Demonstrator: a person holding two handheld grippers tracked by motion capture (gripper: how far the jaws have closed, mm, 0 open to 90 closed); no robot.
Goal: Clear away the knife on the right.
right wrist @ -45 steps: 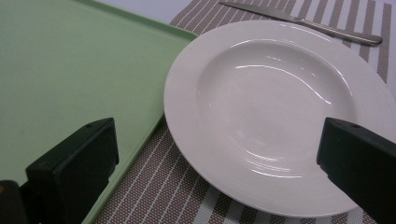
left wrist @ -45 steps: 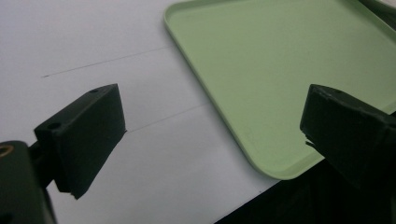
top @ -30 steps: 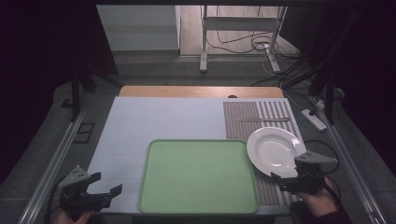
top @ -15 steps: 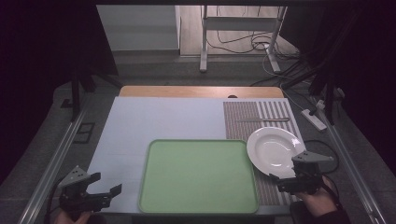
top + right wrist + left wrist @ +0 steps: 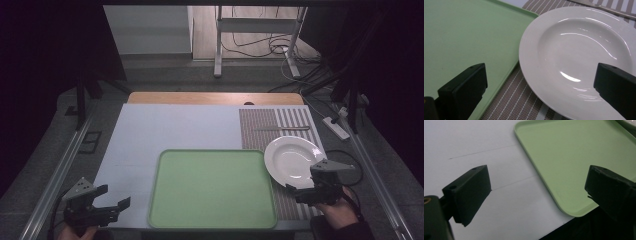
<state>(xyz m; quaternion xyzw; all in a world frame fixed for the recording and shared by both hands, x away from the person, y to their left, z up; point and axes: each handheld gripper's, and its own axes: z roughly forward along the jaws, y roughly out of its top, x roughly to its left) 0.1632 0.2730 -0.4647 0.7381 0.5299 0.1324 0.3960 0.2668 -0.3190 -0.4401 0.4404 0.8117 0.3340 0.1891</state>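
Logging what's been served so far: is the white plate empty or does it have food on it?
Empty. The white plate shows a bare, glossy bowl, lying flat on the striped placemat beside the green tray.

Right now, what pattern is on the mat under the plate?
Brown-grey weave with pale stripes on the placemat, clearest in the right gripper view.

White plate [image 5: 292, 160] on striped mat [image 5: 280, 125], beside green tray [image 5: 212, 189].

Plate: round, glossy white, deep centre with broad flat rim, empty, upright. It sits on the near part of the brown-and-white striped mat, at the table's right side; its left edge lies just beside the tray's right rim, seeming to overlap it slightly in the right gripper view [image 5: 576, 57]. Tray: flat, pale green, rounded corners, low raised rim, empty, lying level at the near middle of the table [image 5: 574, 157]. The right gripper [image 5: 310, 192] hangs closest to the plate's near edge, jaws spread wide.
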